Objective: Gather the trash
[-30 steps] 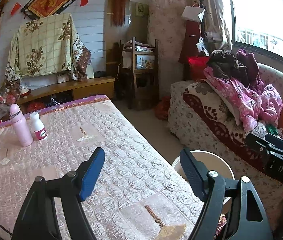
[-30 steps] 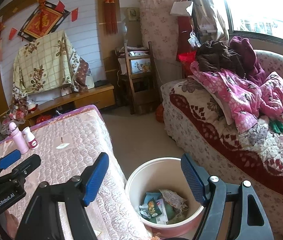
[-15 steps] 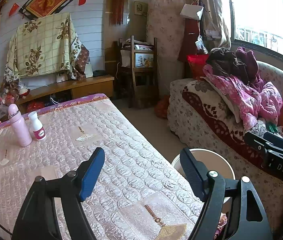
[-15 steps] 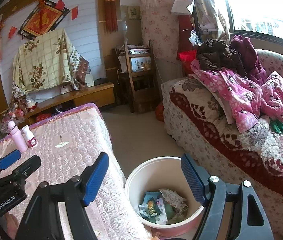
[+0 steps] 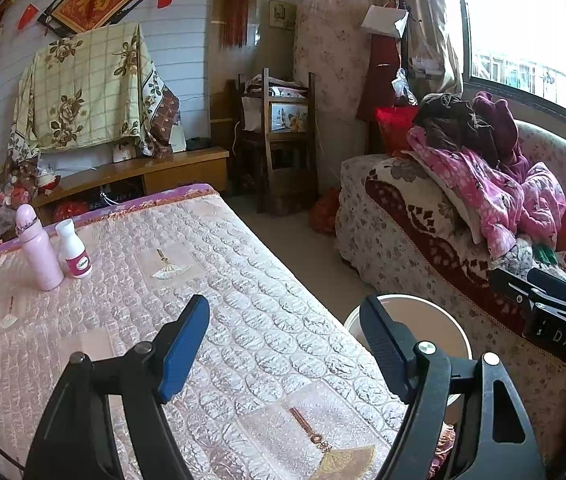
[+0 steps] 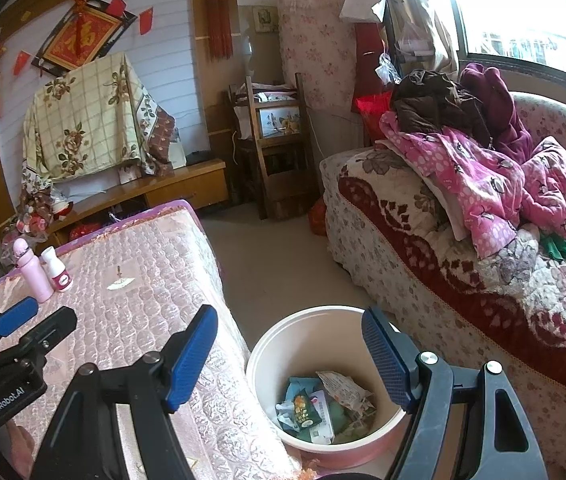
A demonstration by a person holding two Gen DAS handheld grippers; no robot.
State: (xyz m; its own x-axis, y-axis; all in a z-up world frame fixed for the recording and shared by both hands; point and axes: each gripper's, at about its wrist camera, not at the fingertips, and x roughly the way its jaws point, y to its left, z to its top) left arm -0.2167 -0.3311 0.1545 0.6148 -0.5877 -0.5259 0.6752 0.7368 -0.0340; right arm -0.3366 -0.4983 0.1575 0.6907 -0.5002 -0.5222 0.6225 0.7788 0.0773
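Note:
A round cream bin point(image 6: 267, 356) stands on the floor between the table and the sofa, and crumpled wrappers and paper point(image 6: 319, 404) lie in its bottom. My right gripper point(image 6: 289, 356) hangs open above the bin with nothing between its blue pads. My left gripper point(image 5: 285, 346) is open and empty over the near right part of the pink quilted table point(image 5: 131, 312); the bin's rim point(image 5: 443, 312) shows just past its right finger. Each gripper appears at the edge of the other's view: the right gripper point(image 5: 543, 308) and the left gripper point(image 6: 35, 318).
A pink bottle point(image 5: 39, 250) and a small white bottle point(image 5: 75, 250) stand at the table's far left. A sofa point(image 6: 463, 272) piled with pink clothes point(image 6: 483, 184) runs along the right. A wooden chair point(image 5: 283, 140) and a low cabinet point(image 5: 143, 172) are at the back.

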